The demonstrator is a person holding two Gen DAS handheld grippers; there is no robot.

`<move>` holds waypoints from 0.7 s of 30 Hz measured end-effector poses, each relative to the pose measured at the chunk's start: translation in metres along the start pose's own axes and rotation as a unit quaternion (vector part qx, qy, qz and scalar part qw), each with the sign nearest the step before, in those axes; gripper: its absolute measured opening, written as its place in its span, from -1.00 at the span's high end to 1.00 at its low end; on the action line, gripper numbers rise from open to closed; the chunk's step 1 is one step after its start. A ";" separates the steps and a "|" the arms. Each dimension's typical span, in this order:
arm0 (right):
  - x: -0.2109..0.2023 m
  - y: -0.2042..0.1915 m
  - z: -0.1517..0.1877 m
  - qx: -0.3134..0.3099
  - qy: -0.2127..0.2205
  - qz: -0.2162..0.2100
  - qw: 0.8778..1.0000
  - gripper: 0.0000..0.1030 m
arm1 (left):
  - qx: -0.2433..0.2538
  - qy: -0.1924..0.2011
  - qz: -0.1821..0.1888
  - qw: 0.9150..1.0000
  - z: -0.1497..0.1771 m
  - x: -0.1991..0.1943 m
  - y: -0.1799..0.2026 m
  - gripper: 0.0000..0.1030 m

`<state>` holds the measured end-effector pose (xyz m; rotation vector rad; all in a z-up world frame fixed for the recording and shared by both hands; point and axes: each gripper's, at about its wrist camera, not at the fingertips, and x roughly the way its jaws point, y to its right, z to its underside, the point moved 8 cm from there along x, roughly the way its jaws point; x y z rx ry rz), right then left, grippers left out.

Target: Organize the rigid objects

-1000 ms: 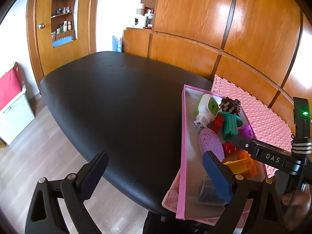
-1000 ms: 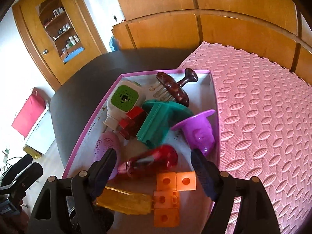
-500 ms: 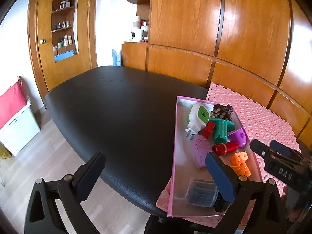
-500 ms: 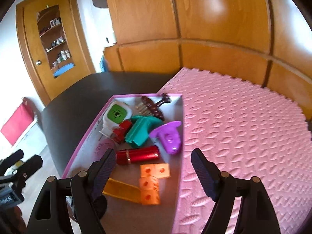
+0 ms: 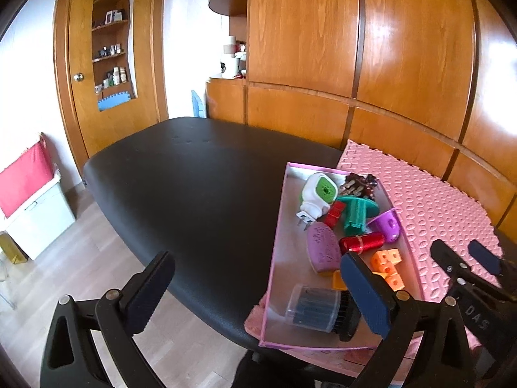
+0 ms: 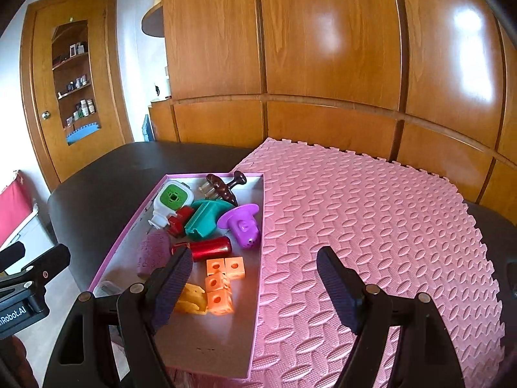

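**Jaws open, both empty**

Left gripper (image 5: 258, 294) and right gripper (image 6: 255, 283) hang above the desk (image 5: 194, 174), gripping nothing. Toys sit in the pink box (image 6: 129, 226), which lies partly on the pink mat (image 6: 371, 226): orange blocks (image 6: 219, 281), red cylinder (image 6: 210, 248), purple piece (image 6: 244, 224).

Glossy wood panelling (image 6: 323, 48) backs the black tabletop (image 5: 200, 174); a wooden door (image 5: 110, 64) with inset shelves stands left, above pale plank floor (image 5: 80, 258).

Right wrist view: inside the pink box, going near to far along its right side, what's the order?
Orange blocks → red cylinder → purple funnel-shaped toy → brown wooden massager, by the far wall of the pink box.
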<state>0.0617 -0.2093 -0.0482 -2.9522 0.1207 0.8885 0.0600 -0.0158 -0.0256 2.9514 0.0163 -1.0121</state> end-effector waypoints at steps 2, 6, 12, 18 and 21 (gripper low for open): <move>-0.001 -0.002 0.000 -0.001 0.001 -0.001 1.000 -0.56 | -0.004 0.002 0.003 1.000 0.000 -0.003 0.000 -0.99; -0.003 -0.004 0.001 -0.005 0.003 0.000 1.000 -0.56 | -0.004 0.008 0.004 1.000 -0.001 -0.006 -0.001 -0.99; -0.005 -0.005 -0.001 -0.006 0.007 0.001 1.000 -0.56 | 0.000 0.011 0.006 1.000 -0.002 -0.008 0.000 -0.99; -0.005 -0.008 -0.001 -0.010 0.006 -0.001 1.000 -0.56 | 0.002 0.020 0.002 1.000 -0.003 -0.011 -0.001 -0.99; -0.005 -0.010 -0.001 -0.013 0.007 -0.003 1.000 -0.56 | 0.004 0.017 0.005 1.000 -0.003 -0.010 -0.001 -0.99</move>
